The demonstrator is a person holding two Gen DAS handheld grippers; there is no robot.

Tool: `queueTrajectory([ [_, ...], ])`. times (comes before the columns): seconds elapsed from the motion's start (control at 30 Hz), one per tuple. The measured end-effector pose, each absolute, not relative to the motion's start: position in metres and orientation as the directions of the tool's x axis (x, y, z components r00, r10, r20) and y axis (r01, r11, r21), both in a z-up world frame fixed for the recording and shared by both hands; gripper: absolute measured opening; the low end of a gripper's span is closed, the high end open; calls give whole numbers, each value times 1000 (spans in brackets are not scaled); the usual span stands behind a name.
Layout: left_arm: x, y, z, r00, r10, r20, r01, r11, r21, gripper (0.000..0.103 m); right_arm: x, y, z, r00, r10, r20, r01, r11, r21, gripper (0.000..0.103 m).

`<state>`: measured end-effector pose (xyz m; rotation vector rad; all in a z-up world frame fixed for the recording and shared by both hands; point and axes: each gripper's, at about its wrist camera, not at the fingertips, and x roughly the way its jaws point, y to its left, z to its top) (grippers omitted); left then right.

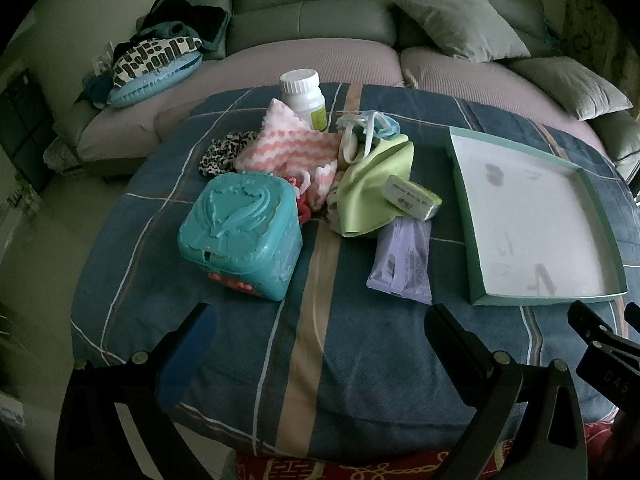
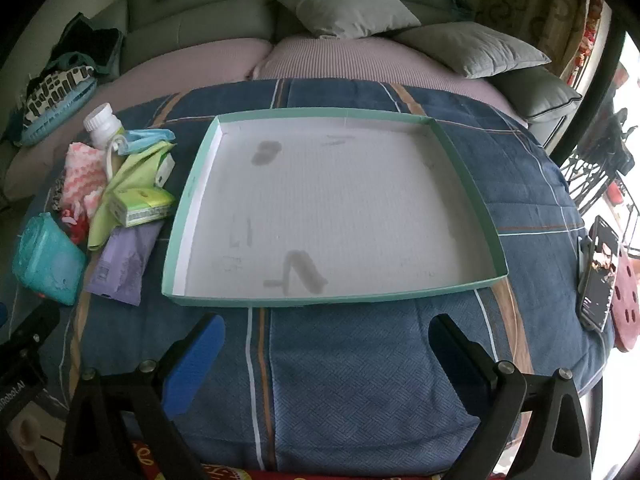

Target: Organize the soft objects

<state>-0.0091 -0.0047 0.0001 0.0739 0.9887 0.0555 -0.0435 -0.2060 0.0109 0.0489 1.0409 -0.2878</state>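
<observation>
Left of the tray [image 1: 472, 216], the pile runs from scrunchie [image 1: 226, 152] through pink cloth [image 1: 288, 146] to green cloth [image 1: 370, 184]: light, limp, best pinched at a raised fold. Left gripper [image 1: 320, 340] and right gripper [image 2: 326, 344] both gape, holding nothing.

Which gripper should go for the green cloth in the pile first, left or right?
Left, probably. The left gripper is open and faces the pile, with the green cloth straight ahead. The right gripper, also open, faces the empty tray; from there the cloth lies far off to its left.
</observation>
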Motion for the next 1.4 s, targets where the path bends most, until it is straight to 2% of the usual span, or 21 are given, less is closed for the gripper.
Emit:
queueTrajectory([
  [1.23,-10,-4,-1,537,73,-840,-8,997,81,103,-44,-203,6,462,-217,-860,252,962,-107,103],
  [1.4,-8,-2,6,528,45,-848,-2,999,52,103,-44,-202,9,463,-219,-859,247,963,-113,103],
])
